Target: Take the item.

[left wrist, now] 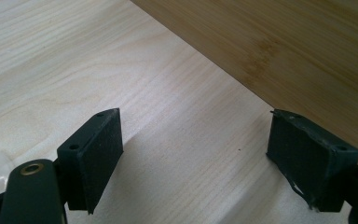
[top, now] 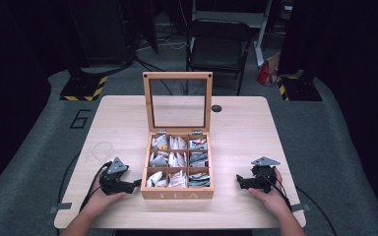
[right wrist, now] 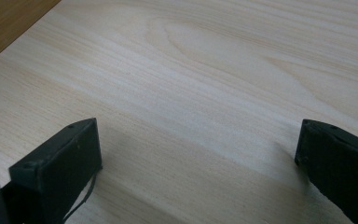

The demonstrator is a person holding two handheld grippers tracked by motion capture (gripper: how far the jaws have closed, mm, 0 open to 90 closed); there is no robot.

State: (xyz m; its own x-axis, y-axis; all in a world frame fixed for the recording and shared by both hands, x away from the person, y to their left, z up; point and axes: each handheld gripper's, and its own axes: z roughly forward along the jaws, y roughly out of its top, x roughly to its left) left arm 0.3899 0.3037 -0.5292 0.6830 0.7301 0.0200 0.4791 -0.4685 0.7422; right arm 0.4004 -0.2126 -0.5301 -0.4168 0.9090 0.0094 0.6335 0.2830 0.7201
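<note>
My left tongs (top: 137, 183) rest low on the pale wood-grain bench (top: 246, 132), lower left of centre in the high view, jaws apart with nothing between them. Tips sit just beside the left wall of the square bamboo tea box (top: 177, 193), lettered "TEA" on its front face; whether they touch it I can't tell.

Left gripper view: two black rectangular pads (left wrist: 98, 154), matte and slightly grainy, the right one frayed at its edge. Bare bench grain shows in the gap. Upper right of that frame is the box's side wall (left wrist: 284, 42), warmer amber bamboo with fine straight grain.

My right tongs (top: 238, 181) lie lower right of centre in the high view, well apart from the box, jaws also apart and empty. Right gripper view: the same black blocky pads (right wrist: 60, 163) at the lower corners, light bench wood between them, and a sliver of darker brown wood (right wrist: 9, 18) in the upper left corner.

Box sits mid-frame in the high view, near the bench's front edge. Its lid (top: 177, 101) stands upright at the back: bamboo frame around a clear pane. Inside is a three-by-three grid of wooden dividers, each cell holding crinkly paper tea sachets (top: 178, 158), mostly white and grey, some with dark or coloured print.

Each hand grips its tool from the bottom edge; a grey three-cornered plate (top: 265, 161) tops each one.
</note>
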